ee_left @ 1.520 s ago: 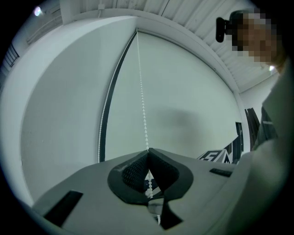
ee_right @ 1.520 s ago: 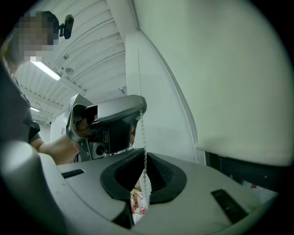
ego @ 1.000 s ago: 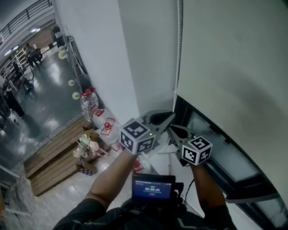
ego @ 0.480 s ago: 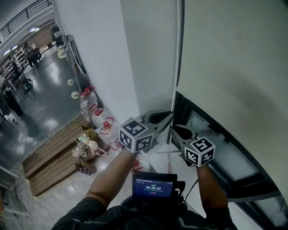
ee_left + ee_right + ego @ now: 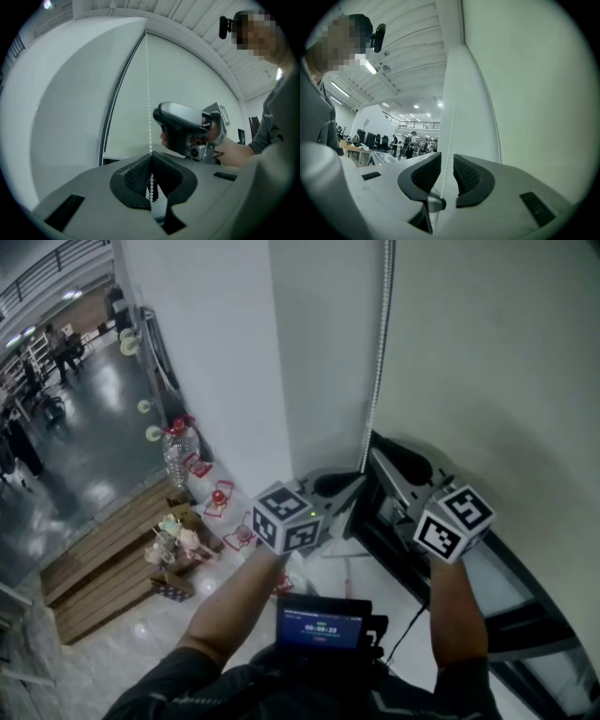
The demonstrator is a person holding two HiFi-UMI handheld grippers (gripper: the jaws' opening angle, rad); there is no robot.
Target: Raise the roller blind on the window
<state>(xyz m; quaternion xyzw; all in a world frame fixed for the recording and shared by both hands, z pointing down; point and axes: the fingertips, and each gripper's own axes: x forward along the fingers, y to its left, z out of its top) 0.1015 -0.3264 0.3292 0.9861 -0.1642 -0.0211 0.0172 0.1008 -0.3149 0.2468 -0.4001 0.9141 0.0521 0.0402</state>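
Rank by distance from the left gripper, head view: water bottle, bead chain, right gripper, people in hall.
1. bead chain: pinched in left gripper.
2. right gripper: just right; jaws have just been opening, chain between them, unpinched.
3. water bottle: floor, left.
4. people in hall: far upper left.

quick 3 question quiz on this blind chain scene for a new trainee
1. True or false: the left tool is clamped on the bead chain.
2. Which tool's jaws stand apart? A the left tool, B the right tool.
3. Fill in: the bead chain hangs beside the edge of a roller ____.
Key: 1 true. 2 B: its jaws have just been opening, and the bead chain runs between them ungripped. 3 blind.
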